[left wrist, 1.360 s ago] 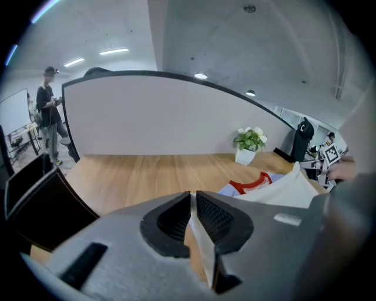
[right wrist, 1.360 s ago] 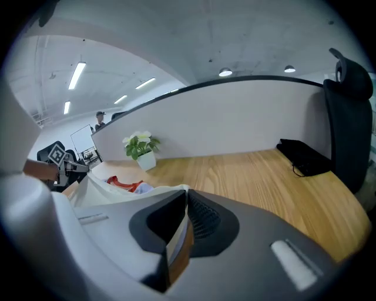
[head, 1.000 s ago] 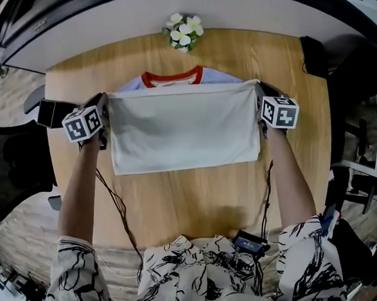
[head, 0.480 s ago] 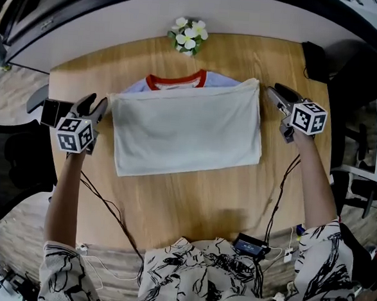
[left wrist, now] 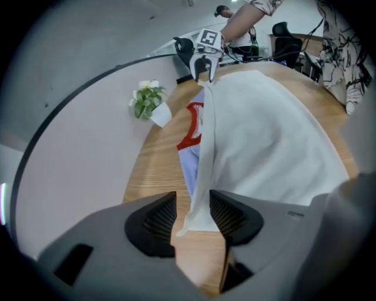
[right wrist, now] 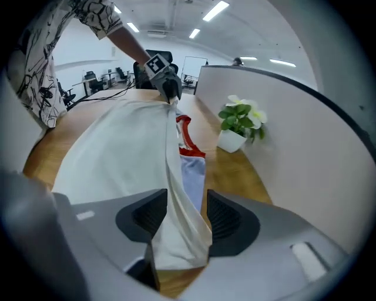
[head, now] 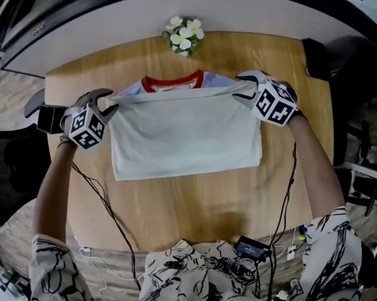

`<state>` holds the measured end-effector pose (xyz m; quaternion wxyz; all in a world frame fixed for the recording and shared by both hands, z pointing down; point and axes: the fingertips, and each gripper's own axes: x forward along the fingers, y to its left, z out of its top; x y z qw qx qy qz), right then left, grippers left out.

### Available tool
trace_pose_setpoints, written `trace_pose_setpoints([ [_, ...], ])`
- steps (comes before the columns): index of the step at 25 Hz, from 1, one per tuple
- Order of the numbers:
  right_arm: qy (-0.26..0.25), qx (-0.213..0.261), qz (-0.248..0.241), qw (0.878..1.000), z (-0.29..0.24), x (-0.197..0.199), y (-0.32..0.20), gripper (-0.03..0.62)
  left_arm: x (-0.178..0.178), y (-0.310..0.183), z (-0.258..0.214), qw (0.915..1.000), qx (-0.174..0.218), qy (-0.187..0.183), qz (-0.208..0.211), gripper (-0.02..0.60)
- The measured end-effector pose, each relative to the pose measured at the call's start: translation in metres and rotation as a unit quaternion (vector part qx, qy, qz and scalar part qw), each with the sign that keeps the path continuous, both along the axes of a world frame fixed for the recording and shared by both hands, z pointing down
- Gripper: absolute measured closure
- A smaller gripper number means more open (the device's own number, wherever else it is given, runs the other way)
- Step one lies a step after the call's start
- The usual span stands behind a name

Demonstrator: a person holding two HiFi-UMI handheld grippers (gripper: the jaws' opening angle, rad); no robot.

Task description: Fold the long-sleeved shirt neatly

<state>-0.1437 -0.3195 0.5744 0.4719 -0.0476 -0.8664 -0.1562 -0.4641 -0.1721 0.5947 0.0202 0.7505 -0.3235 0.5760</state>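
Folded shirt [head: 186, 137] flat at centre of counter [head: 191, 201], red collar [head: 172, 82] toward far edge; lower layer mostly covered. At far corners, left gripper [head: 108, 100] and right gripper [head: 243, 86]: fingers [left wrist: 154, 220] apart, just been opening, hem between, unclamped.

A small pot of white flowers [head: 184, 32] stands at the far edge of the wooden table [head: 191, 198]; a flat black box [head: 254, 247] lies at its near edge, a dark object [head: 313, 56] at its far right corner.
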Motion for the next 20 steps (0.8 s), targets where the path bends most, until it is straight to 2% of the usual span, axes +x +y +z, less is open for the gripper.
trace_pose_setpoints([
  [3, 0.023, -0.016, -0.029, 0.999, 0.017, -0.013, 0.003, 0.369, 0.002, 0.0, 0.014, 0.9991, -0.033, -0.015, 0.024, 0.413],
  [6, 0.047, -0.035, -0.055, 0.997, 0.03, -0.015, 0.011, 0.407, 0.006, 0.003, 0.022, 0.9977, -0.053, -0.012, 0.04, 0.447],
  [8, 0.053, -0.039, -0.06, 0.996, 0.032, -0.015, 0.011, 0.478, 0.006, 0.004, 0.022, 0.9973, -0.06, -0.002, 0.043, 0.479],
  [10, 0.048, -0.051, -0.058, 0.996, 0.03, -0.016, 0.01, 0.557, 0.006, 0.005, 0.019, 0.9969, -0.062, 0.011, 0.047, 0.563],
  [11, 0.046, -0.059, -0.058, 0.995, 0.028, -0.016, 0.01, 0.568, 0.007, 0.006, 0.018, 0.9967, -0.064, 0.023, 0.045, 0.563],
  [13, 0.039, -0.077, -0.057, 0.995, 0.023, -0.015, 0.009, 0.569, 0.007, 0.002, 0.011, 0.9955, -0.068, 0.06, 0.027, 0.565],
  [16, 0.018, -0.118, -0.033, 0.992, 0.016, -0.016, 0.002, 0.571, -0.002, -0.017, -0.006, 0.9904, -0.062, 0.119, -0.034, 0.566],
  [20, -0.003, -0.146, 0.025, 0.989, 0.013, -0.019, -0.014, 0.573, -0.012, -0.03, -0.004, 0.9777, -0.078, 0.16, -0.111, 0.568],
])
